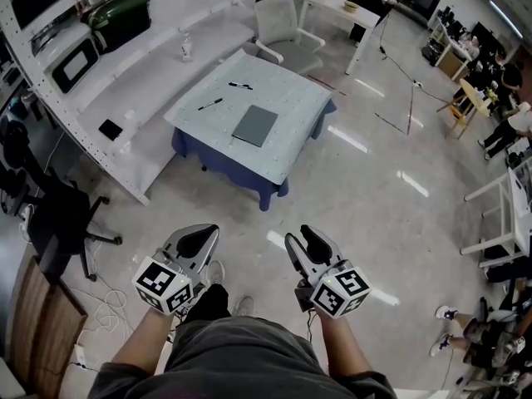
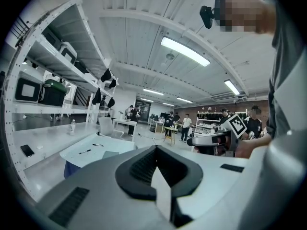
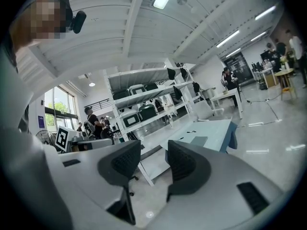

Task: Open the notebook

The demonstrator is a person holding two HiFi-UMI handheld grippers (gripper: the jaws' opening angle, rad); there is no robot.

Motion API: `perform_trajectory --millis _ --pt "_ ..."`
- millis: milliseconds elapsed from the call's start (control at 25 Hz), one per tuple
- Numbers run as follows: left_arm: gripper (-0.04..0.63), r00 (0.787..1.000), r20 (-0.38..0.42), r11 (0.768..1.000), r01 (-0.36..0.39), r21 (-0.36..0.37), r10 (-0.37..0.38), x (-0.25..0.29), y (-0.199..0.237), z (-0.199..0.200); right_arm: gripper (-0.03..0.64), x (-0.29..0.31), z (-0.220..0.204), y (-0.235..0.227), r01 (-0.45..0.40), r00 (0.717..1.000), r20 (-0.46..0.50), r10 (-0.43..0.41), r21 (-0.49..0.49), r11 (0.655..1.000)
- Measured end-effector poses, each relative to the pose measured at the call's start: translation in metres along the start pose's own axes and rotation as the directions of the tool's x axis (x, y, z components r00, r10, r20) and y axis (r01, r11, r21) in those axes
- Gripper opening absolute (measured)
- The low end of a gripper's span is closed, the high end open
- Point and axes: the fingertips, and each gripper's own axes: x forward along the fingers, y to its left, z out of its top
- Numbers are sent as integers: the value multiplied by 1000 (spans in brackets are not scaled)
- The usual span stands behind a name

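Note:
A closed grey notebook (image 1: 254, 125) lies flat on a pale table (image 1: 283, 152) with a blue skirt, well ahead of me across the floor. Two black pens (image 1: 209, 104) lie on the table beyond it. Both grippers are held low in front of my body, far short of the table. My left gripper (image 1: 202, 236) has its pads together and nothing in it. My right gripper (image 1: 301, 238) stands open with an empty gap. The notebook (image 2: 109, 154) shows small in the left gripper view, past the shut left gripper (image 2: 154, 153). In the right gripper view the notebook (image 3: 198, 141) lies beyond the open right gripper (image 3: 153, 153).
White shelving (image 1: 108, 65) with cases runs along the left, with a bottle (image 1: 186, 48) on it. A white chair (image 1: 283, 23) stands behind the table and a black office chair (image 1: 58, 214) sits at my left. Cables trail on the floor; people stand at the far right.

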Motion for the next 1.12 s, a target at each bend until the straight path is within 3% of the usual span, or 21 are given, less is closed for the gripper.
perform_trajectory --millis 440,1120 --pt "0 1000 4 1000 1 -10 -1 32 40 3 160 41 7 -24 11 1000 -15 -11 -9 1000" --pt "1 998 -44 999 43 -32 -44 99 157 8 160 167 15 -62 65 997 -47 -64 23 998"
